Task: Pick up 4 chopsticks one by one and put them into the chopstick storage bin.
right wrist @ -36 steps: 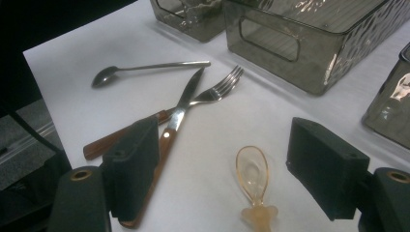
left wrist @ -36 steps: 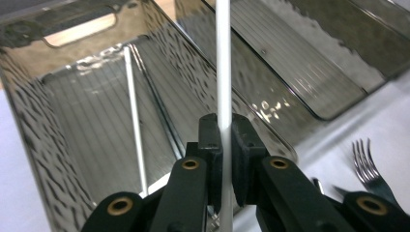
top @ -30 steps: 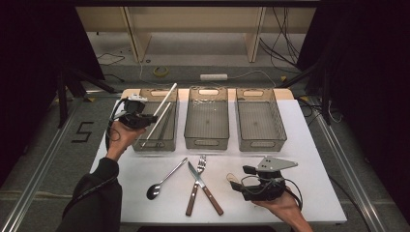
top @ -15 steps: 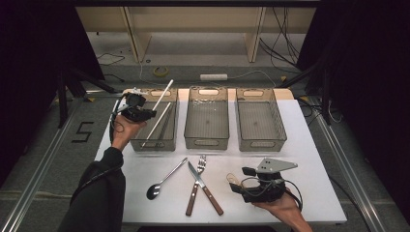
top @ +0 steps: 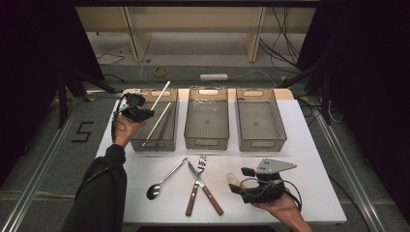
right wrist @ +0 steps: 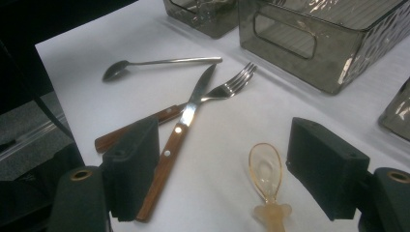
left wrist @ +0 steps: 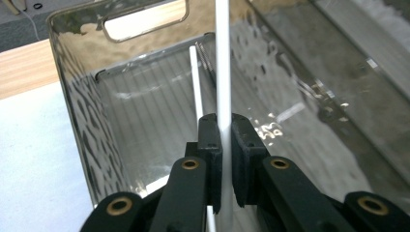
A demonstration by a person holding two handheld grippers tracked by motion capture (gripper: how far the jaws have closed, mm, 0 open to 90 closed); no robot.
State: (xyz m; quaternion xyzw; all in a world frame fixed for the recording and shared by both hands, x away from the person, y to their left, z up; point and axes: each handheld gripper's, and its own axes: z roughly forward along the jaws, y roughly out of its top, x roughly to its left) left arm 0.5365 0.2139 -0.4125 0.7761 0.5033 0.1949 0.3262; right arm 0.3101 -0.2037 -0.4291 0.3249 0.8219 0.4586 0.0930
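1. My left gripper [top: 137,112] has its jaws clamped on a white chopstick [top: 160,96], pinching it low on the shaft so most of its length stands free beyond the pads [left wrist: 211,140]. I judge that grip lets me steer the far end into the bin.

2. The chopstick hangs over the left bin [top: 145,143], the first of three smoky plastic bins. In the high view its long axis runs from my gripper toward about 1 o'clock, the free tip out past the bin's far rim.

3. A second white chopstick [top: 158,124] already lies inside that bin, its axis also slanting toward 1 o'clock. So I'm holding mine nearly parallel, to set it down as a pair.

4. In the left gripper view the held stick points straight to 12 o'clock, with the lying one just at its 11 o'clock.

5. My right gripper [top: 243,178] rests near the table's [top: 314,159] front edge, jaws wide apart and holding nothing. A small amber spoon [right wrist: 266,169] lies between them, bowl toward 12 o'clock, probably next.

6. The steel spoon [top: 164,180], knife [top: 203,186] and fork [top: 197,179] wait at the table's 6 o'clock side.
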